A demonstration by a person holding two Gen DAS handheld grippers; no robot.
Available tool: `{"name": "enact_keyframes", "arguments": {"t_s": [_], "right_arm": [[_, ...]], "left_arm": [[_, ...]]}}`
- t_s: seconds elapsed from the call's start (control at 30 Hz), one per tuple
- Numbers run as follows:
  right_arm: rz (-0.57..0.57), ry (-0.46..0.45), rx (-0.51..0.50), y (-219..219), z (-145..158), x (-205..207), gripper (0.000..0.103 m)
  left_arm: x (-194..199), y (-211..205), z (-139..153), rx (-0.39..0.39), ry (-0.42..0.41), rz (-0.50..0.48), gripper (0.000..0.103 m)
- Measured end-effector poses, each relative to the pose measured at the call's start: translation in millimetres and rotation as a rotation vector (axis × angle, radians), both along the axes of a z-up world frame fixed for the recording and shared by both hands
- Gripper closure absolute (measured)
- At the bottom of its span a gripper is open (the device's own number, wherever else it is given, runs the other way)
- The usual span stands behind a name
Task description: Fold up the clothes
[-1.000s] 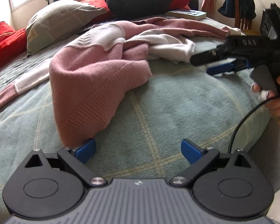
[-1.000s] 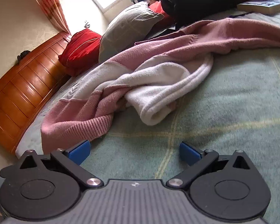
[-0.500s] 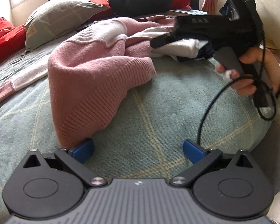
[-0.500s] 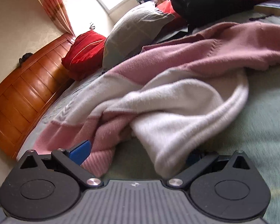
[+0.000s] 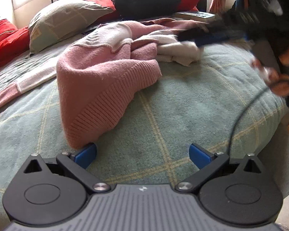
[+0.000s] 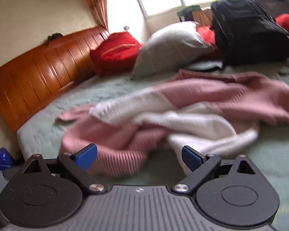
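Two grippers work a crumpled pink-and-white sweater heaped mid-frame on a green plaid bedspread. Left gripper, jaws spread and empty, sits at the ribbed hem, lower left of frame. Right gripper, jaws just easing closed but wide, nothing between them, hovers over the white fold. Risk: closing now likely bunches several layers, twisting the garment. Left view alone shows the person's hand w/ cable; right view alone shows the wooden headboard.
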State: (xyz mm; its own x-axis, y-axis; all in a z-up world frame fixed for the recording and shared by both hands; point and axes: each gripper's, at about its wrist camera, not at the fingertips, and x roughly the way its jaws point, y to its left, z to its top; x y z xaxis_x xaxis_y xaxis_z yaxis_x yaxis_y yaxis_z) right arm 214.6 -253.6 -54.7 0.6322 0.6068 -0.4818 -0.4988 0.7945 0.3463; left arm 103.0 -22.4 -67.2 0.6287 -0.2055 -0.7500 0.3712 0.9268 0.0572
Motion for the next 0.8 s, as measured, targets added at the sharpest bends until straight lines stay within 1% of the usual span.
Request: {"name": "enact_keyframes", "arguments": {"t_s": [0.1,0.23,0.37,0.5,0.6,0.7,0.8], "right_arm": [[-0.036,0.017,-0.02,-15,-12,-15,0.005],[-0.071,0.01,-0.063,-23,-21,-15,0.005],[-0.047,-0.034,-0.095,-16,-25,0,0.005],[-0.005,-0.071,-0.13,2,-31,22,0.006],[0.026,-0.074,-0.159,15,-36,39,0.006],[0.058,-0.034,-0.166,22,-42,53,0.006],[0.092,0.012,-0.131,21,-40,53,0.006]], "left_arm": [[0,1,0,0.002,0.003,0.0,0.001],[2,-4,-4,0.015,0.008,-0.001,0.001],[2,-8,-3,0.015,0.01,-0.013,0.001],[5,-7,-4,0.026,0.015,0.0,0.001],[9,-6,-4,0.025,0.019,0.01,0.001],[10,-6,-4,0.027,0.018,0.013,0.001],[7,-6,-3,0.025,0.014,0.012,0.001]]}}
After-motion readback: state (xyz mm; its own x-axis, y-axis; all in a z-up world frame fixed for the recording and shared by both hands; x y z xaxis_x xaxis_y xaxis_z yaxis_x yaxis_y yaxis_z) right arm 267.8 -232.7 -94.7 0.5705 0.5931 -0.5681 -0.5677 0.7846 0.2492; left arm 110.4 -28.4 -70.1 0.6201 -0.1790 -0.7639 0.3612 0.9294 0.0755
